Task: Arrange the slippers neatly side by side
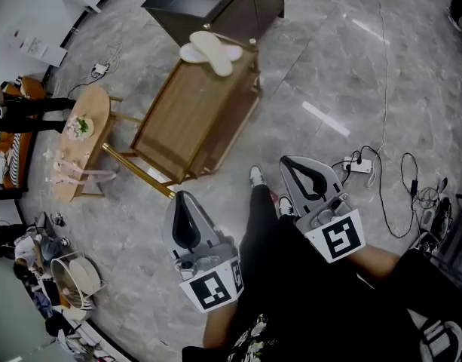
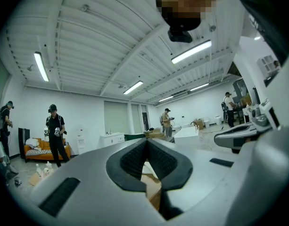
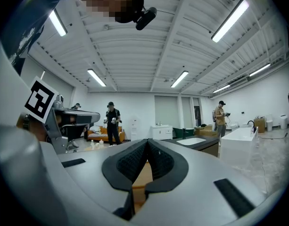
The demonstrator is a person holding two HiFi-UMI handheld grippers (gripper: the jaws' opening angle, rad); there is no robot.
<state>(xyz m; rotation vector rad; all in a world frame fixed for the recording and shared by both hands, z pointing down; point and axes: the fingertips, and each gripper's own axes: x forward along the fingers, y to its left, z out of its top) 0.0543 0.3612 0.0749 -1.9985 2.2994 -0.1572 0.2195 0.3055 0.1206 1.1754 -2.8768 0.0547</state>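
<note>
A grey marble floor [image 1: 351, 66] fills the head view, with a wooden table [image 1: 193, 119] in the upper middle and a dark cabinet [image 1: 215, 2] behind it. The 2 slippers [image 1: 209, 51] lie on the table's far end, near the top of the frame, well apart from both grippers.

They sit close to the table's edge, so a clumsy nudge could tip 1 off. They also cross, so lifting the top 1 may drag the other. Cables [image 1: 396, 194] on the floor at right could catch a foot.

The left gripper [image 1: 182, 196] and right gripper [image 1: 289, 159], low in the frame, both have their jaws closed on nothing.

The slippers are pale cream, flat and soft-looking.
</note>
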